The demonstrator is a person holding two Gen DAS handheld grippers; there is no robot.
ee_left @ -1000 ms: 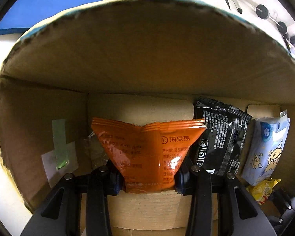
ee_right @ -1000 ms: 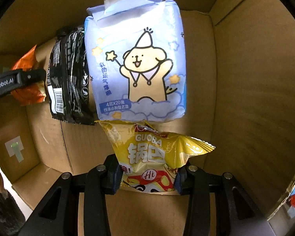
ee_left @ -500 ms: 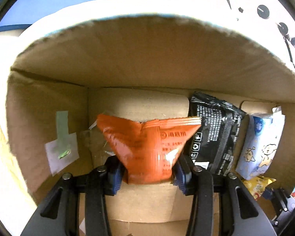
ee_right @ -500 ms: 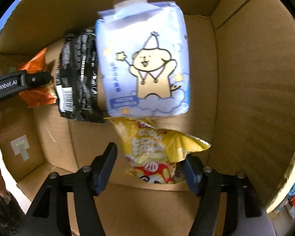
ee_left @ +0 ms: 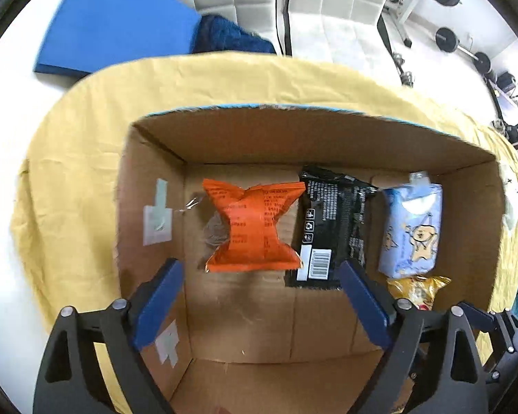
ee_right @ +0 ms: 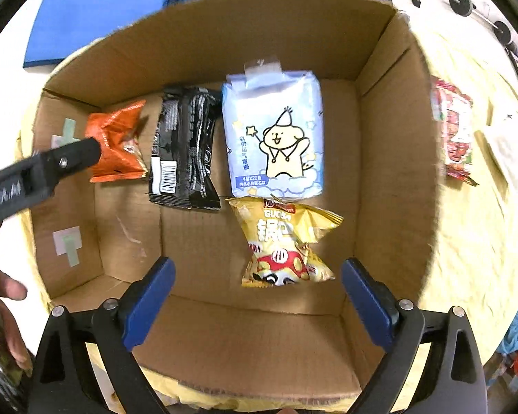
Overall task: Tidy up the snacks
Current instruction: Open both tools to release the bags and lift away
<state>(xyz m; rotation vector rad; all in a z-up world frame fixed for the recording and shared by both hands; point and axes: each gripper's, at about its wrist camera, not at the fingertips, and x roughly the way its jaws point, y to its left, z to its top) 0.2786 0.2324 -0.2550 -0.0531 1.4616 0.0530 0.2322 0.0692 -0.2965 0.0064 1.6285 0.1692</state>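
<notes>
An open cardboard box (ee_left: 328,134) (ee_right: 393,158) holds several packs lying flat on its floor. An orange snack bag (ee_left: 252,227) (ee_right: 115,145) lies at the left, a black packet (ee_left: 331,227) (ee_right: 183,151) beside it, then a pale blue tissue pack with a cartoon dog (ee_left: 412,227) (ee_right: 274,138). A yellow snack bag (ee_right: 283,241) (ee_left: 418,289) lies in front of the tissue pack. My left gripper (ee_left: 259,303) is open above the box, holding nothing. My right gripper (ee_right: 257,303) is open too, raised just behind the yellow bag.
The box stands on a yellow cloth (ee_left: 72,158) (ee_right: 473,241) over a white table. A red snack bag (ee_right: 454,134) lies on the cloth right of the box, a white sheet (ee_right: 507,151) beside it. A blue board (ee_left: 114,24) lies behind. A hand (ee_right: 7,310) shows at the left.
Both grippers have opened, letting go of the orange bag and the yellow bag, and have pulled back up out of the box. Both bags now lie on the box floor.
</notes>
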